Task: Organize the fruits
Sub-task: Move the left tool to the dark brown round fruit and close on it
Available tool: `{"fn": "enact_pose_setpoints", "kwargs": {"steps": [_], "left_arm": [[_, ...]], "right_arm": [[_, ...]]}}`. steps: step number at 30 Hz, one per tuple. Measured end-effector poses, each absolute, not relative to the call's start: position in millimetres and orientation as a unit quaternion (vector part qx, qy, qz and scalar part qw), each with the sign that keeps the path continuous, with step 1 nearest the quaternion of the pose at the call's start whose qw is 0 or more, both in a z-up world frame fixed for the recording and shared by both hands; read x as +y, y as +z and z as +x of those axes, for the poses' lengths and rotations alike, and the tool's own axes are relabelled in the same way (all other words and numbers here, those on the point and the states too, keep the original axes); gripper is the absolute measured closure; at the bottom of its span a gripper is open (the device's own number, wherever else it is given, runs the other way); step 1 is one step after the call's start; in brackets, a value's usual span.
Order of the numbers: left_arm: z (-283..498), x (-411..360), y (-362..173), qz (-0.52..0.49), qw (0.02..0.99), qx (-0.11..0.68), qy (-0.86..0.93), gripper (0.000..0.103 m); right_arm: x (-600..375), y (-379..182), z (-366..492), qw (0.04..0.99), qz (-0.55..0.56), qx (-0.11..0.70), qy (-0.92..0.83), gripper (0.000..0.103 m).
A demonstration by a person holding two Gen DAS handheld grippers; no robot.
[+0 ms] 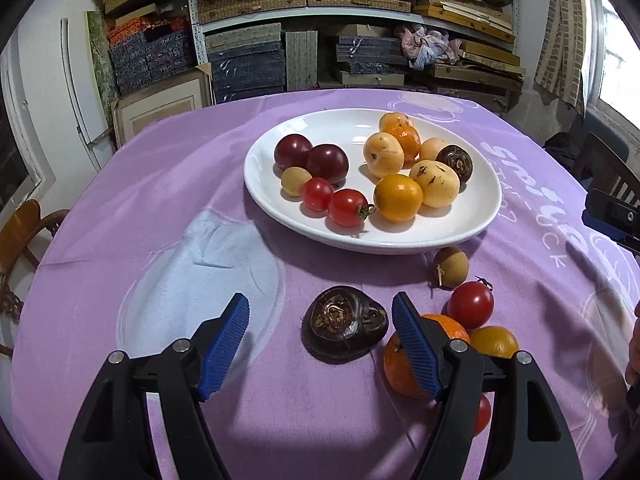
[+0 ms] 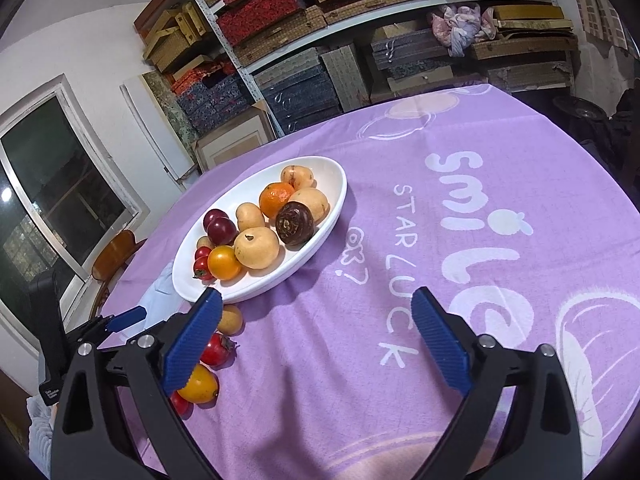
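A white oval plate [image 1: 460, 224] holds several fruits: plums, cherry tomatoes, loquats, oranges and a dark water chestnut. It also shows in the right wrist view [image 2: 332, 184]. My left gripper [image 1: 320, 320] is open, its jaws either side of a dark water chestnut [image 1: 344, 322] on the cloth. Beside it lie an orange [image 1: 400, 364], a yellow tomato [image 1: 494, 342], a red tomato [image 1: 470, 304] and a longan [image 1: 451, 267]. My right gripper [image 2: 316, 316] is open and empty above the purple cloth, right of these loose fruits [image 2: 200, 386].
The round table wears a purple cloth [image 2: 400, 320] with white lettering. Shelves of boxes [image 1: 304, 20] stand behind the table. A wooden chair [image 1: 20, 232] is at the left, another chair [image 1: 612, 168] at the right. A window [image 2: 48, 200] is at the left.
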State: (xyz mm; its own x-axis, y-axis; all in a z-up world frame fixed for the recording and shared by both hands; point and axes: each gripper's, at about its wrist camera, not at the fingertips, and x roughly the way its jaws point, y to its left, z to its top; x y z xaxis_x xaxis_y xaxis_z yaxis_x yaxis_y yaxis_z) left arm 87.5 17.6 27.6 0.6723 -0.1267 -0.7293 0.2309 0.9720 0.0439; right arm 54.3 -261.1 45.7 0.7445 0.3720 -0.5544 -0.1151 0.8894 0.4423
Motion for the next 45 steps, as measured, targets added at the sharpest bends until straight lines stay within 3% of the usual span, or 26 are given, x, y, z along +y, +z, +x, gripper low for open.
{"fn": "enact_pose_setpoints", "kwargs": {"steps": [5,13,27,35,43,45], "left_arm": [[104.3,12.0,23.7,0.075,0.907,0.403,-0.095,0.017],[99.3,36.1,22.1,0.083,0.9,0.42,-0.084,0.012],[98.2,28.8,16.1,0.098,0.898,0.422,-0.077,0.013],[89.4,38.7,11.9,0.101,0.901,0.413,-0.083,0.028],[104.0,44.9,8.9,0.069,0.907,0.409,-0.081,0.03],[103.3,45.4,9.3,0.065,0.907,0.407,-0.09,0.038]], "right_arm": [[-261.0,45.8,54.3,0.912,0.196,0.334,0.133,0.01],[-261.8,46.7,53.0,0.912,0.202,0.332,0.134,0.009],[-261.3,45.5,53.7,0.909,0.21,0.334,0.135,0.009],[-257.7,46.4,53.1,0.91,0.202,0.335,0.139,0.009],[-256.5,46.7,53.1,0.91,0.2,0.336,0.142,0.009],[-256.2,46.8,52.7,0.91,0.198,0.335,0.142,0.009]]}}
